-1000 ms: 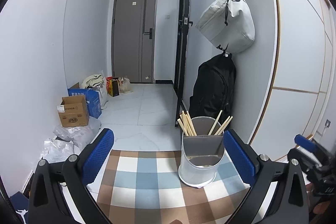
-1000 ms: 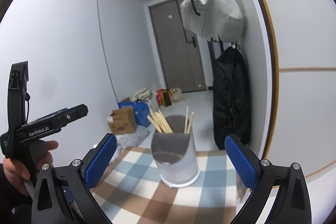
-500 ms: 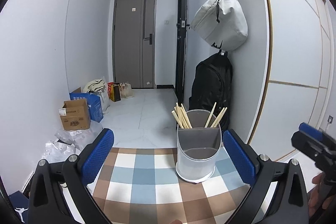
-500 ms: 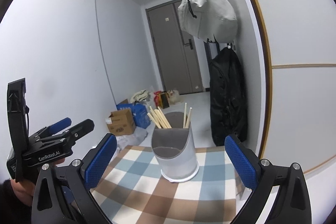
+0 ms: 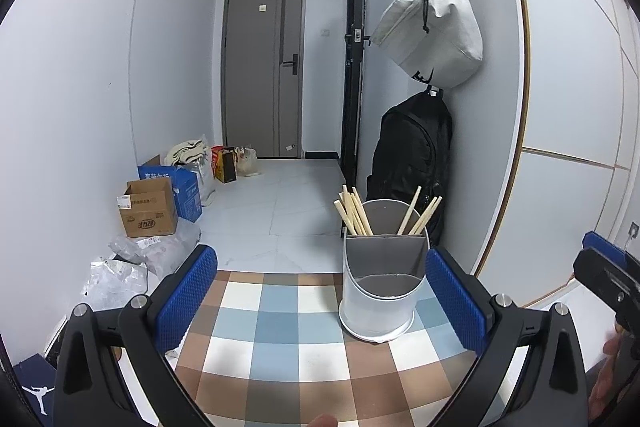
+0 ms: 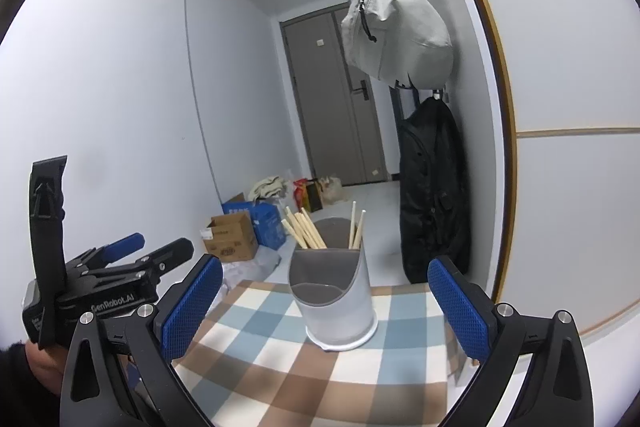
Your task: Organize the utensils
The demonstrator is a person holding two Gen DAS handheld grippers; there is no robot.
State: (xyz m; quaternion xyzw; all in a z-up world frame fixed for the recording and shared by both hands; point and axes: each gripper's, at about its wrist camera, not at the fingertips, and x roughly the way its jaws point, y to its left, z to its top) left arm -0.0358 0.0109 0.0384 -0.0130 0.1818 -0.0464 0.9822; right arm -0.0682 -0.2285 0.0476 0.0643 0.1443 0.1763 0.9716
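A white and grey utensil holder stands on a checkered tablecloth, with several wooden chopsticks upright in its two rear compartments; the front compartment looks empty. It also shows in the right wrist view, with the chopsticks in it. My left gripper is open and empty, a little short of the holder. My right gripper is open and empty, facing the holder. The left gripper's body shows at the left of the right wrist view.
The table ends just beyond the holder, above a tiled floor. A black backpack and a grey bag hang on the right wall. Cardboard boxes and plastic bags lie along the left wall. A grey door closes the hallway.
Both grippers have drawn back and lifted slightly, so the holder appears a little farther away. Both stay open and empty.
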